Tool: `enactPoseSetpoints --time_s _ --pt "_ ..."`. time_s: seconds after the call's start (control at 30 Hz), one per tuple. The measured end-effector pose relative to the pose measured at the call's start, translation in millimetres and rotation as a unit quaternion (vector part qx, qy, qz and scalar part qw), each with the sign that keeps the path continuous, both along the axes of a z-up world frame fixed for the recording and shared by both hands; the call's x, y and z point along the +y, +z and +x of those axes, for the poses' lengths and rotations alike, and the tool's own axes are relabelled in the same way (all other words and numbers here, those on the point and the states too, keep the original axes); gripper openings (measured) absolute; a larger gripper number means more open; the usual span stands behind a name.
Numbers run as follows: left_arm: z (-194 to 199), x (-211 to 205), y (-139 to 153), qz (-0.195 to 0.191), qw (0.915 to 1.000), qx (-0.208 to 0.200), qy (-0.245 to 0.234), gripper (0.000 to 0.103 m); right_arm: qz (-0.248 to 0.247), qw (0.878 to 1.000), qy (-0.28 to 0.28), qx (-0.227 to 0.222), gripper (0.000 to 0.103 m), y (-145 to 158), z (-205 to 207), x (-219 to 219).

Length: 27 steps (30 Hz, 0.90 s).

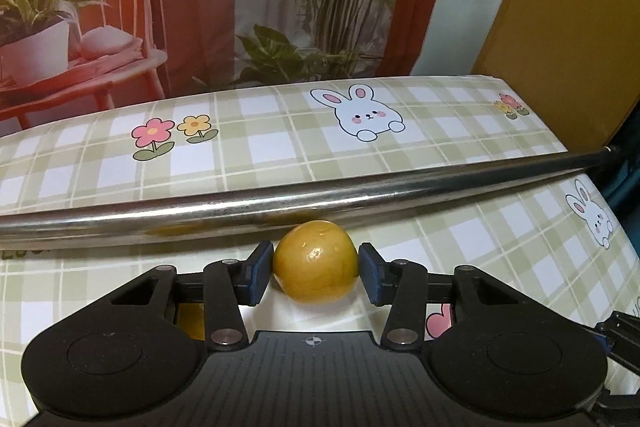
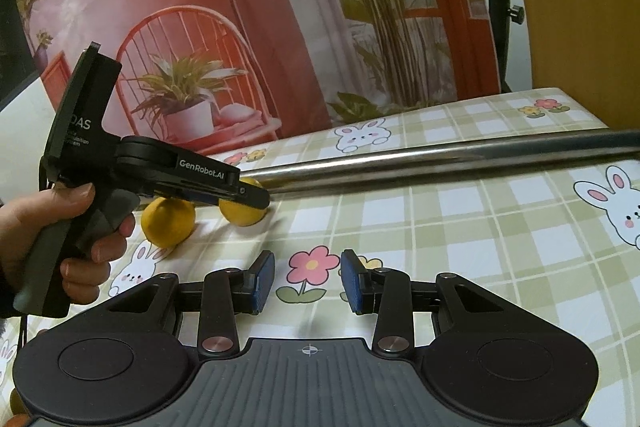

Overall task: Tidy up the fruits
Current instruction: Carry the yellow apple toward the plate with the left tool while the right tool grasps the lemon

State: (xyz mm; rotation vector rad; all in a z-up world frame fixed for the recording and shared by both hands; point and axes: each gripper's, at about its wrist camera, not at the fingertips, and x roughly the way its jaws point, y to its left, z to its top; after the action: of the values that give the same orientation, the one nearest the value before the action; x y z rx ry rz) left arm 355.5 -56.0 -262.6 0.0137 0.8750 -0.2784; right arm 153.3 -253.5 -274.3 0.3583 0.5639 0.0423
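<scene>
Near the steel tray rim [image 1: 280, 205], a yellow fruit [image 1: 315, 262] is bracketed, not visibly clamped, by the left gripper [image 1: 316, 273]. A second fruit [image 2: 169, 223] lies unsorted; the right gripper [image 2: 307, 281] is held open, empty.

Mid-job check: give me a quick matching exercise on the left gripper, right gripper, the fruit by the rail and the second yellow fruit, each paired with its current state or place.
Column A
1. left gripper
2. right gripper
3. yellow fruit by the metal rail
4. second yellow fruit

Column B
a. open over a pink flower print on the tablecloth, nothing between its pads
b. sits between two blue pads
c. lies on the tablecloth below the other gripper's body, near the person's hand
d. pads on either side of a fruit, small gaps showing

Pairs: 1-d, 2-a, 3-b, 4-c
</scene>
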Motion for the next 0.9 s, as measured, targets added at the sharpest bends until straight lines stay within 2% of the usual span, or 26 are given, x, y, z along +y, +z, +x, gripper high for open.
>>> enactPoseSetpoints --time_s 0.2,0.5,0.7,0.9 --pt "-18.6 5.2 12.5 -0.002 0.9998 -0.016 -0.011 0.049 0.009 1.000 -0.001 0.000 0.035 1.9 -1.5 -1.7" --pt "-76.7 36.9 56.3 -0.031 0.9975 -0.060 -0.022 0.049 0.000 1.000 0.024 -0.008 0.035 18.6 2.5 11.7" --pt "-120.6 87.0 72.9 -0.048 0.9960 -0.073 0.016 0.049 -0.021 0.997 0.075 -0.012 0.035 33.3 24.4 34.5" --pt "-160.1 137.1 77.6 -0.049 0.9931 -0.084 0.065 0.049 -0.072 0.985 0.154 -0.030 0.038 45.8 65.2 72.3"
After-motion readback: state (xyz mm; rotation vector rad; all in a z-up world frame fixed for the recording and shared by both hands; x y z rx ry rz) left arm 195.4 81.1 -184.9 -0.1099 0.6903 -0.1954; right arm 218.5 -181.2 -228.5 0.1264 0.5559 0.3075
